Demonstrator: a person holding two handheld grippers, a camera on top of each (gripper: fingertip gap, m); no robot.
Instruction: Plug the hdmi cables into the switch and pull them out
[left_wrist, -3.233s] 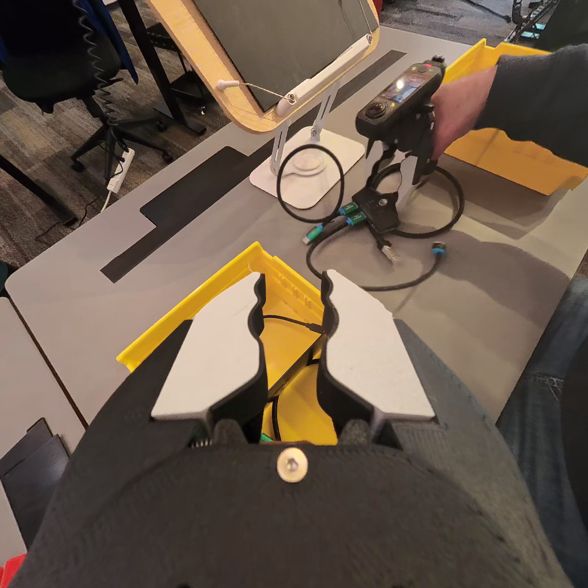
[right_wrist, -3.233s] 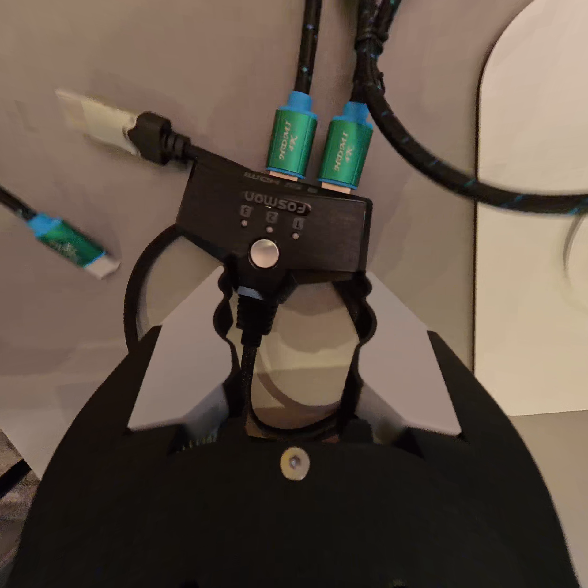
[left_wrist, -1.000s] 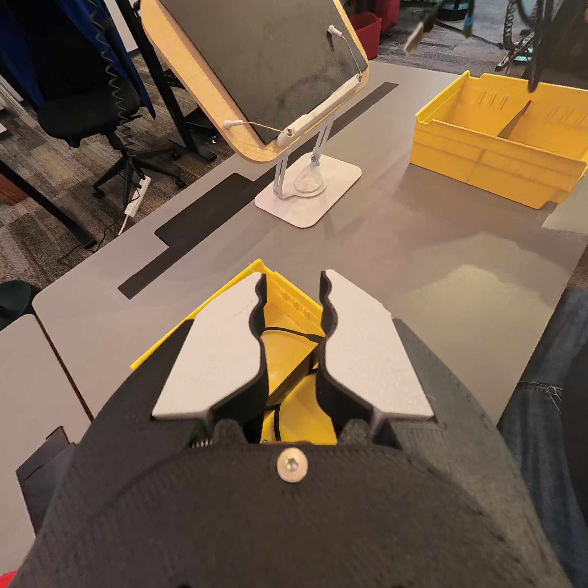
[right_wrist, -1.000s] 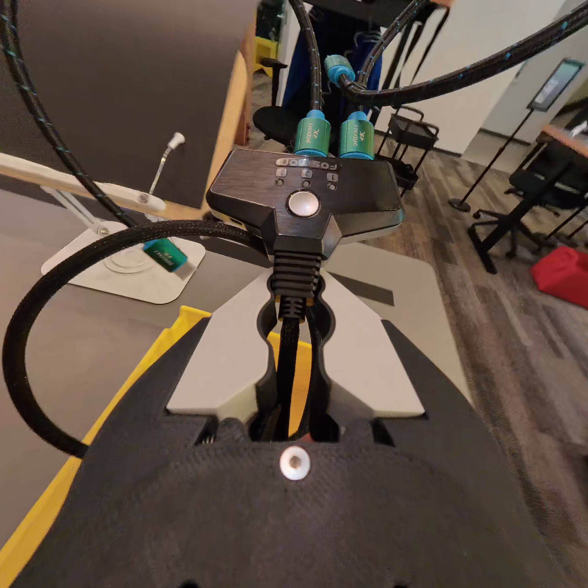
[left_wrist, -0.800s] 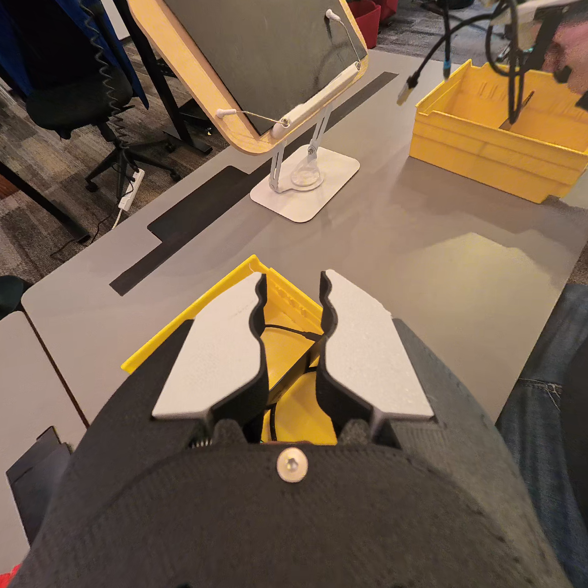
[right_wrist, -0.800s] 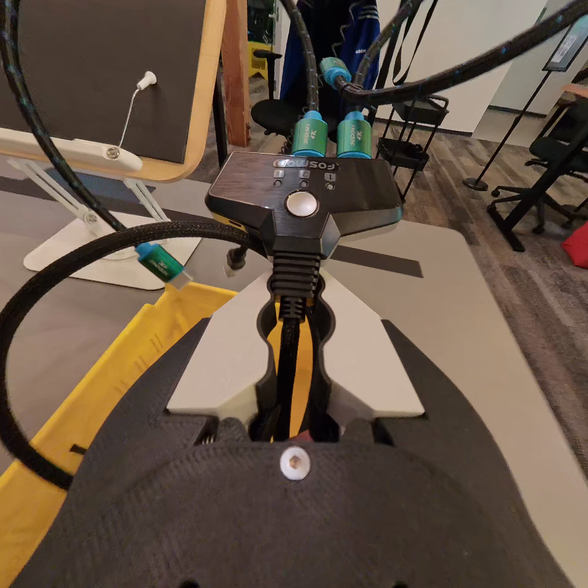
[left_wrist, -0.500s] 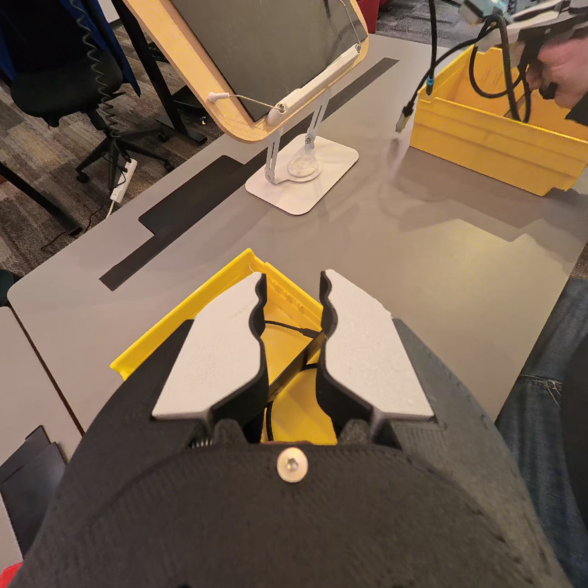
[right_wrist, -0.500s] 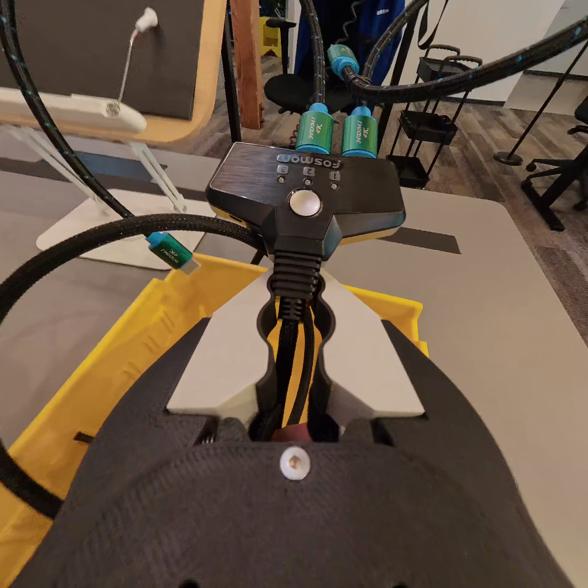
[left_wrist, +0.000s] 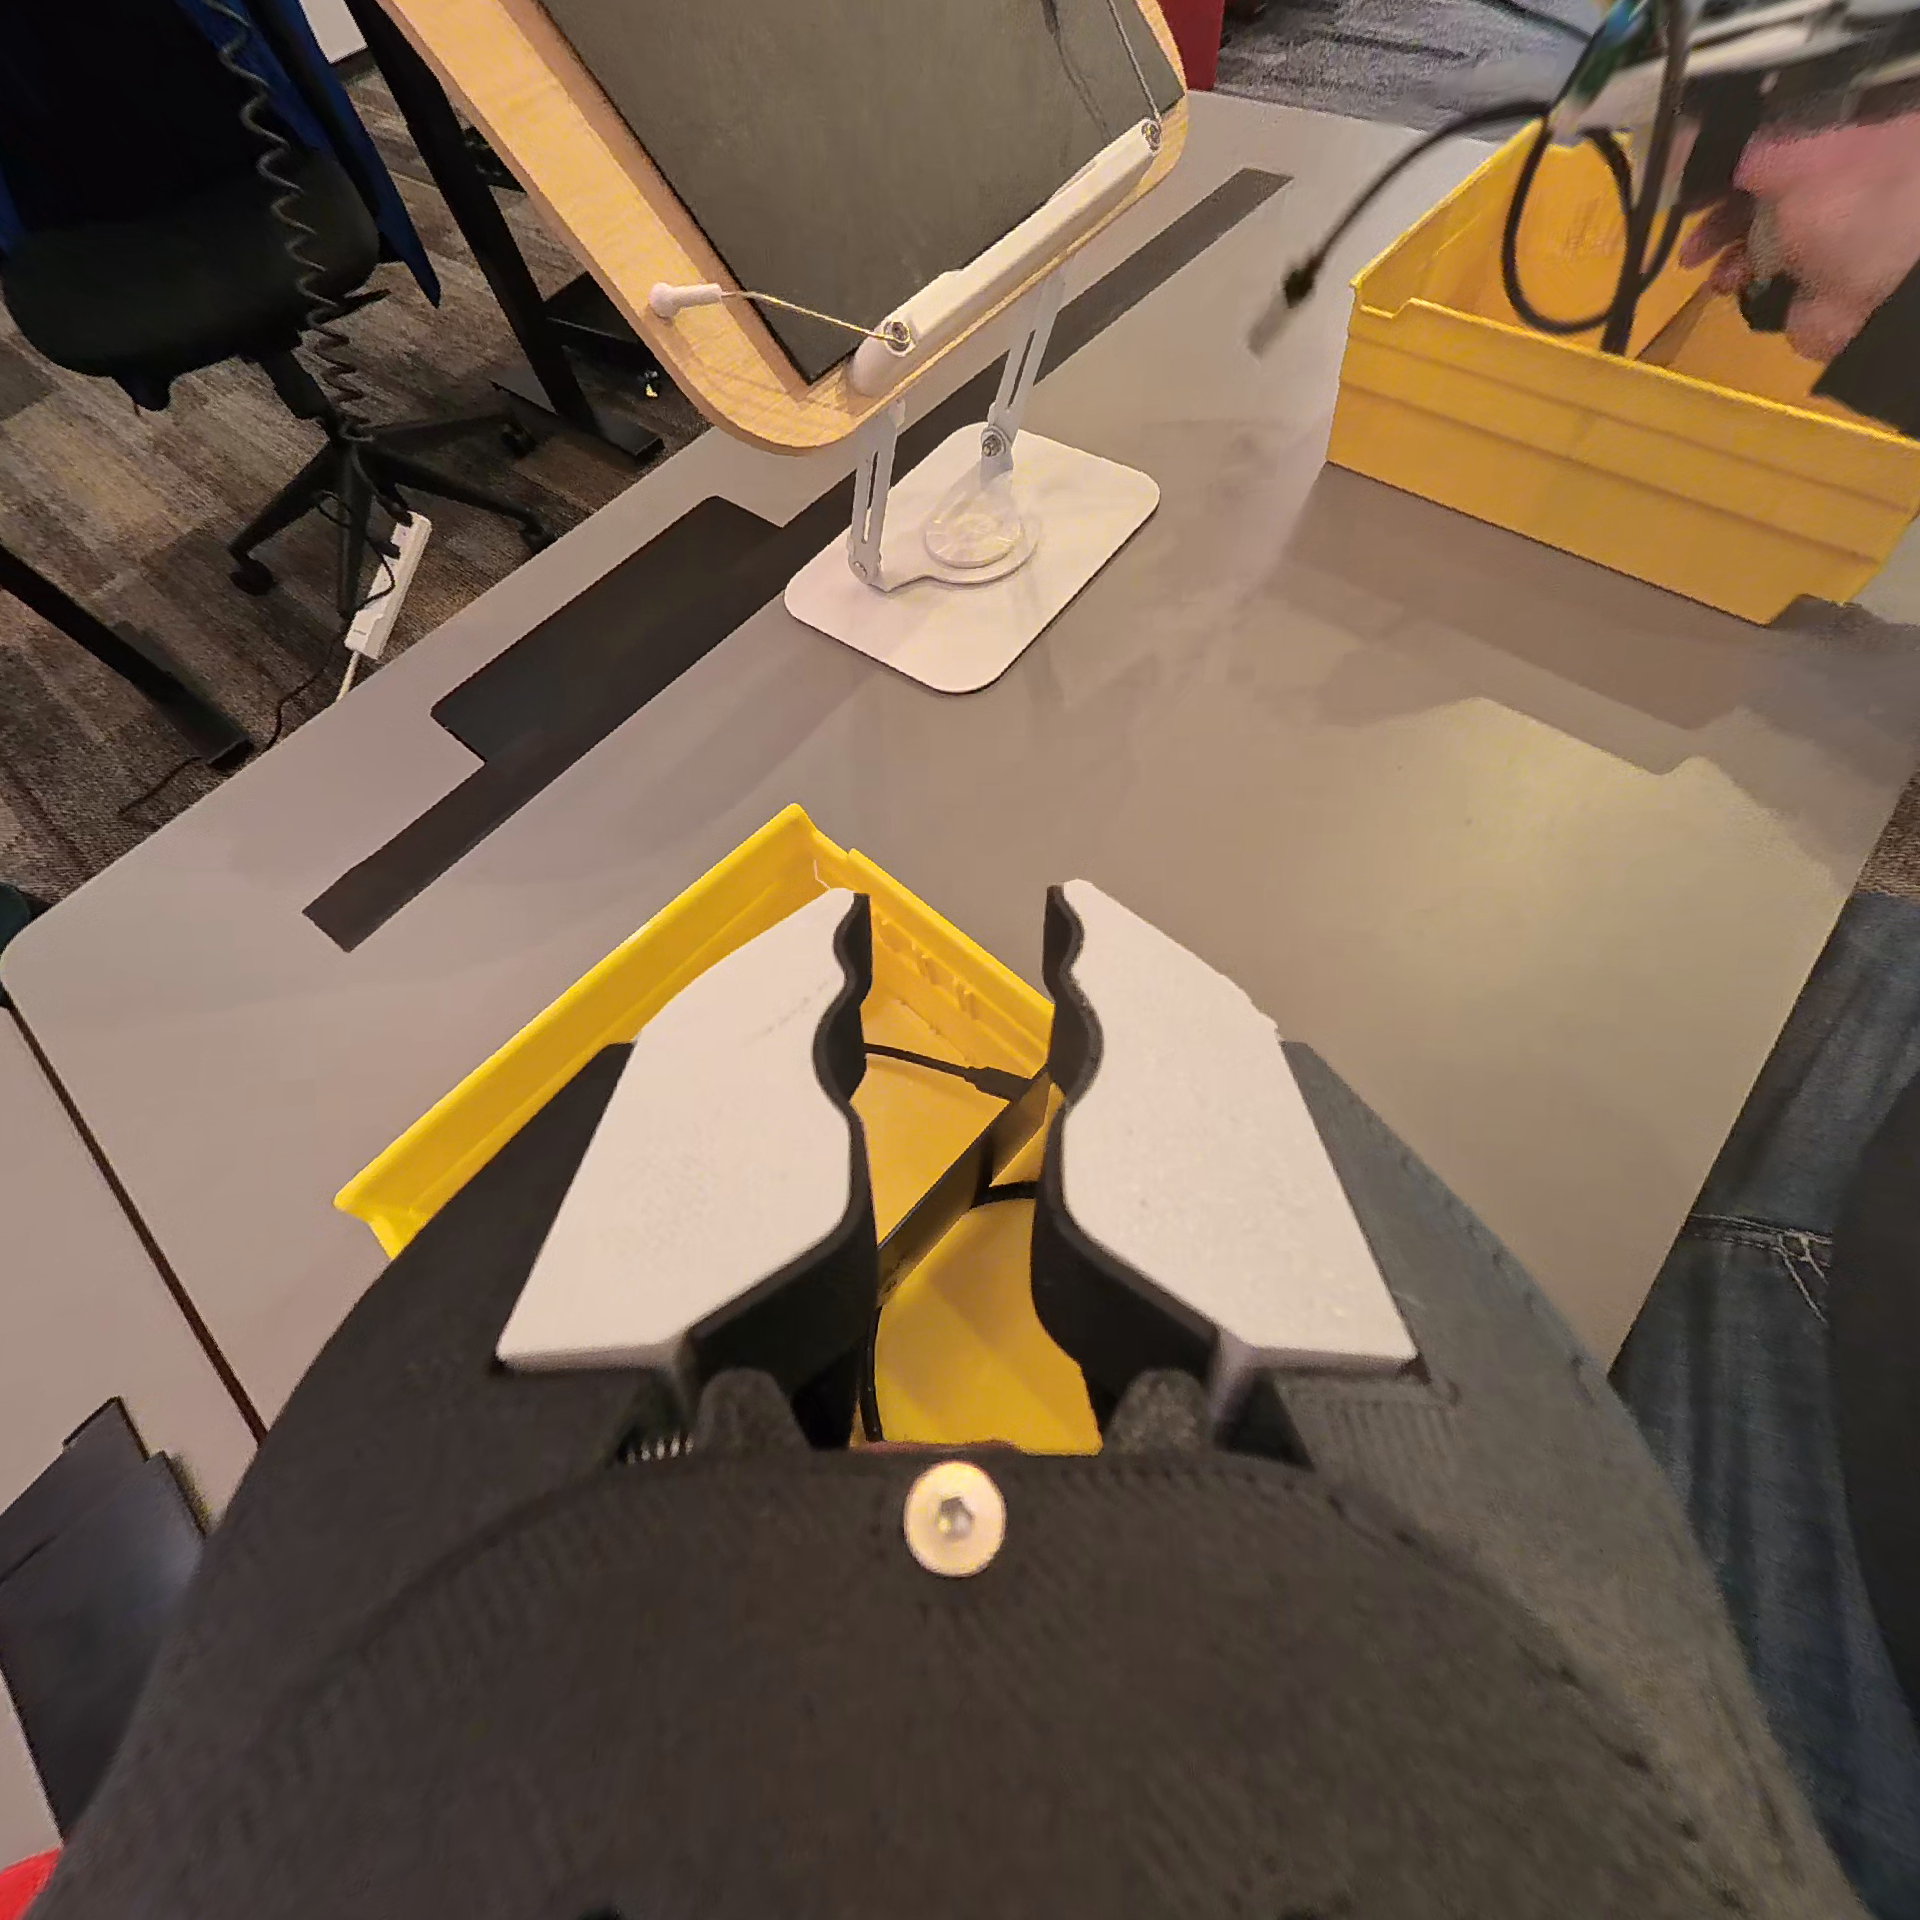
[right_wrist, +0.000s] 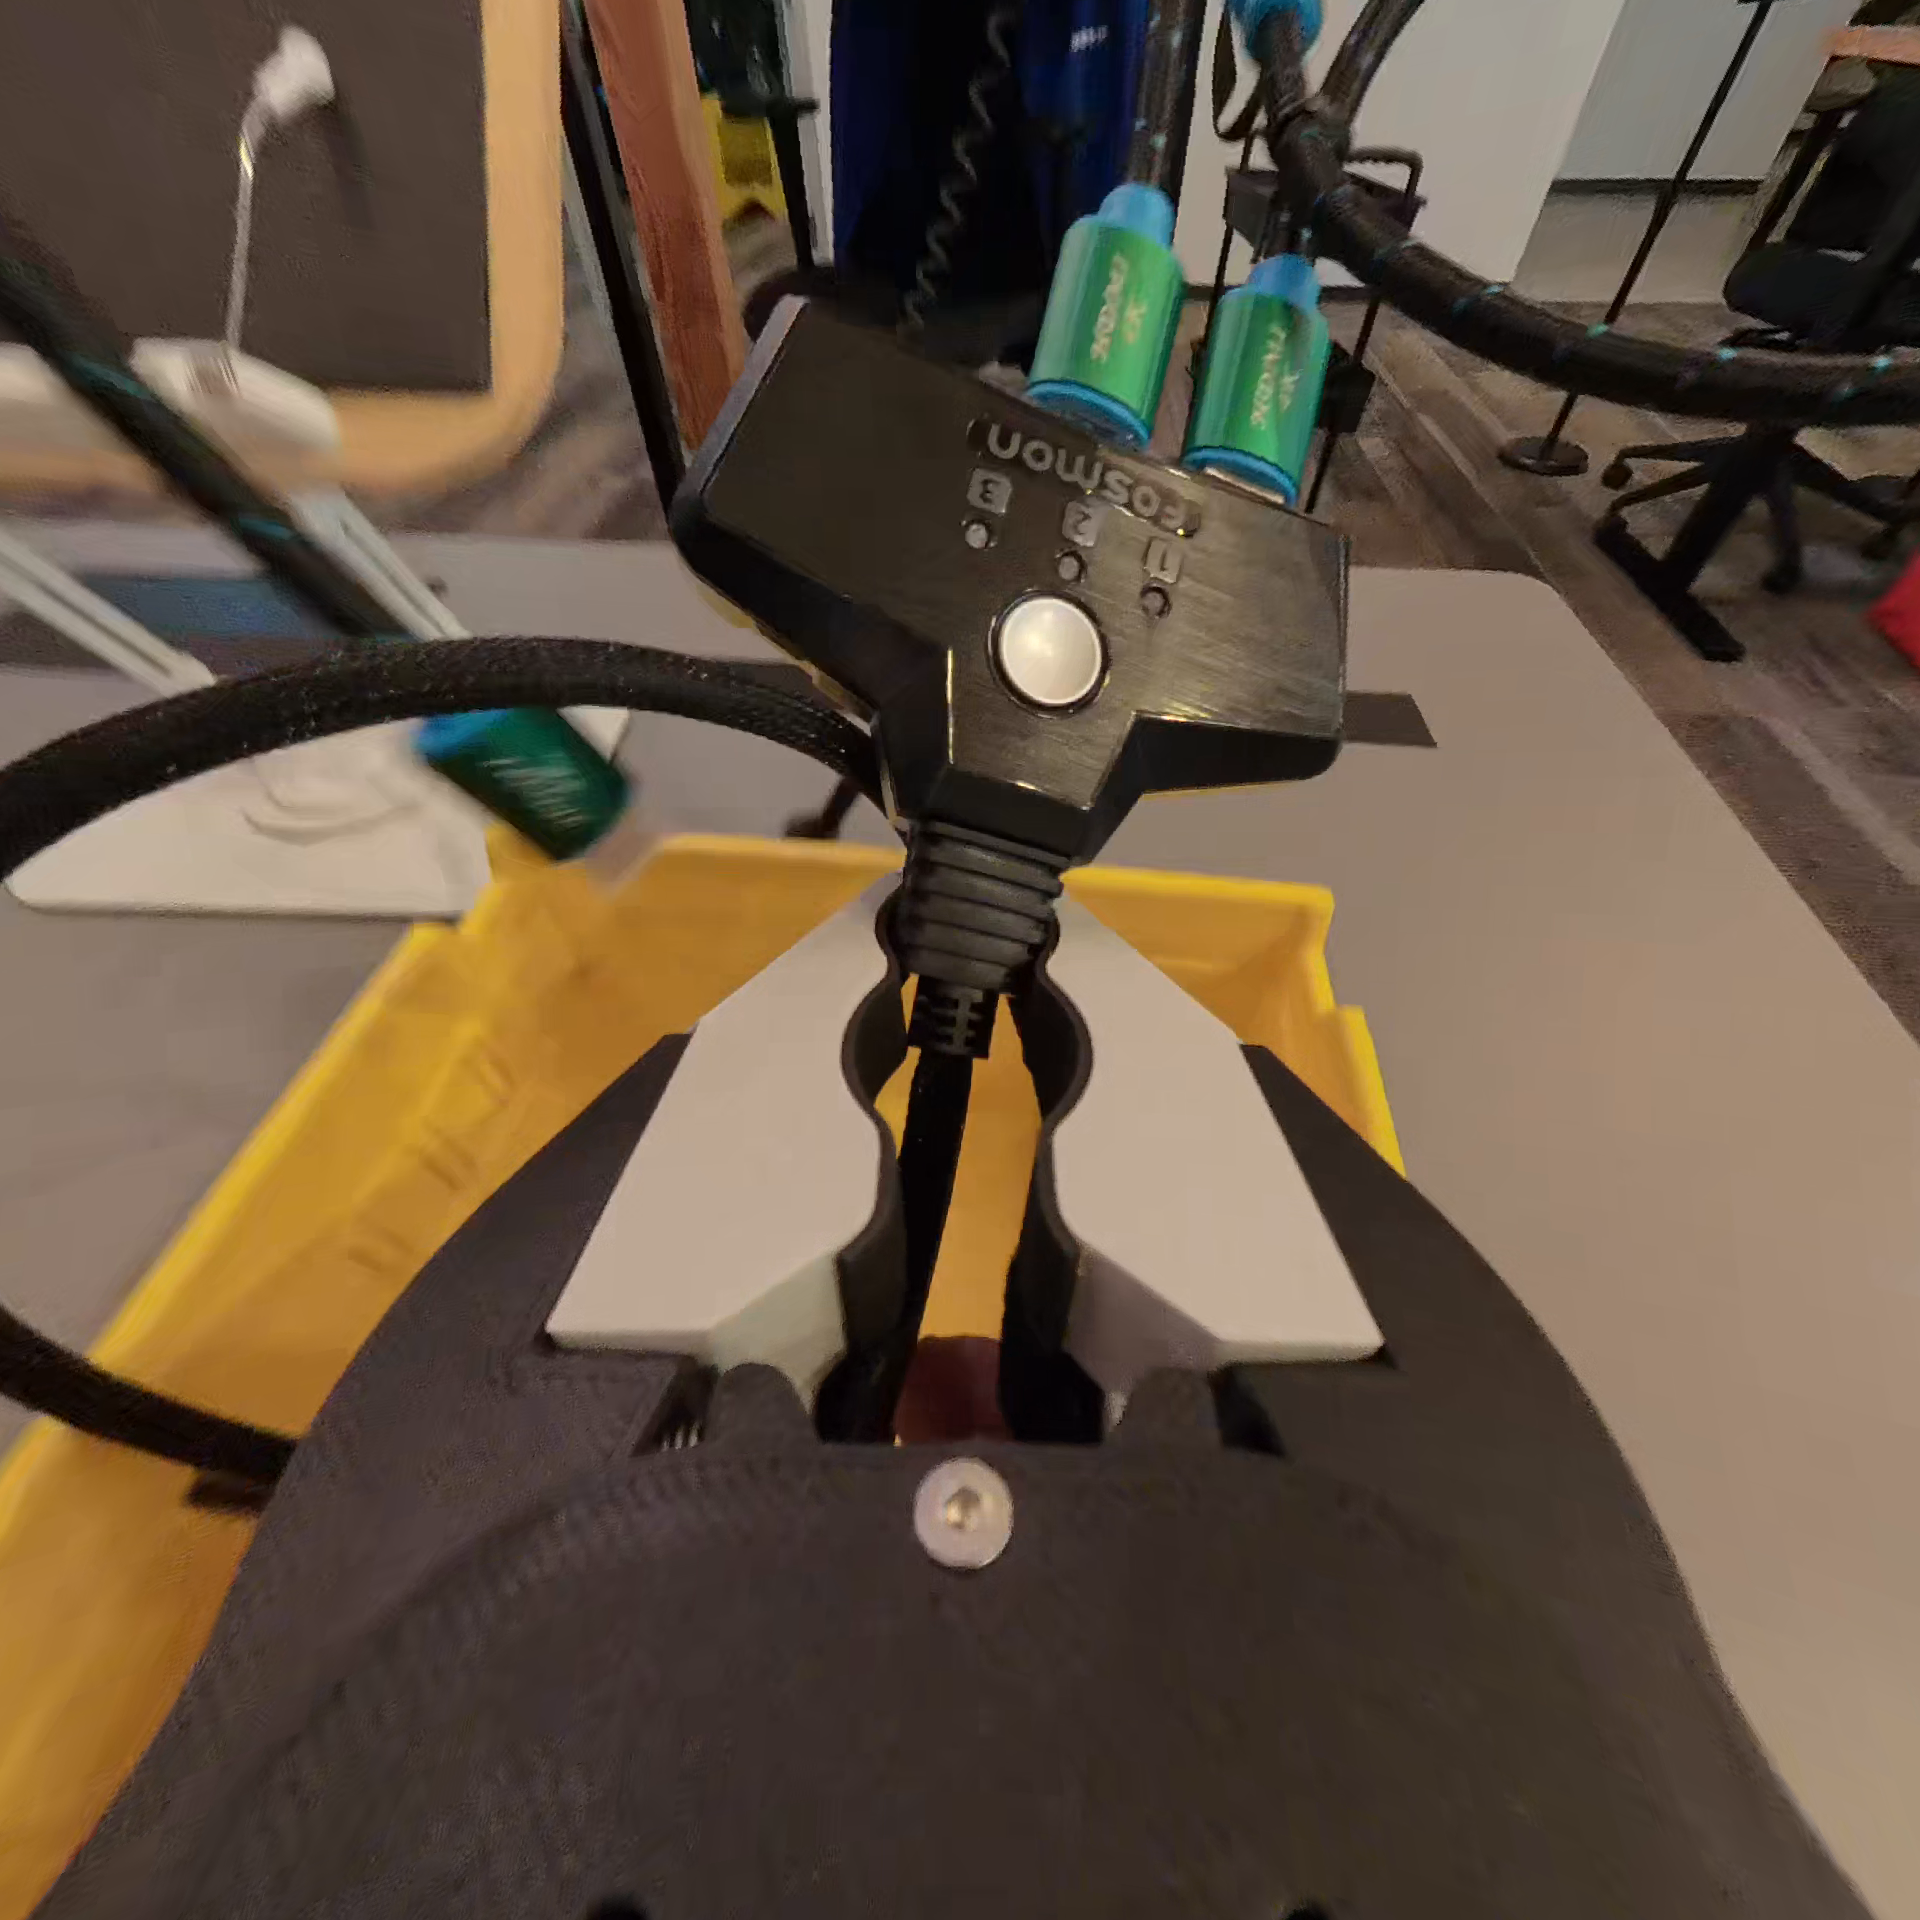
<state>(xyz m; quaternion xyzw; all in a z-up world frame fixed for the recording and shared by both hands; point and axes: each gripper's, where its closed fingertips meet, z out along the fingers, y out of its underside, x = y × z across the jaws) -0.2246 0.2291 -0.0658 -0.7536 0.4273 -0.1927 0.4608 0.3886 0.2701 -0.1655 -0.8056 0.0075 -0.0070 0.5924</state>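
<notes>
My right hand-held gripper (right_wrist: 971, 935) squeezes the switch (right_wrist: 1023, 613) cord, above the yellow bin (right_wrist: 436, 1049) | left hand-held gripper (left_wrist: 951, 961) loose, empty | risk: dangling green plug (right_wrist: 530, 779) may snag the bin's rim.

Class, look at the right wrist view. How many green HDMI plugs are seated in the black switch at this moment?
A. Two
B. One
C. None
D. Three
A. Two green plugs sit side by side in the far edge of the black switch, while a third green plug hangs loose to the left, above the yellow bin.
</notes>
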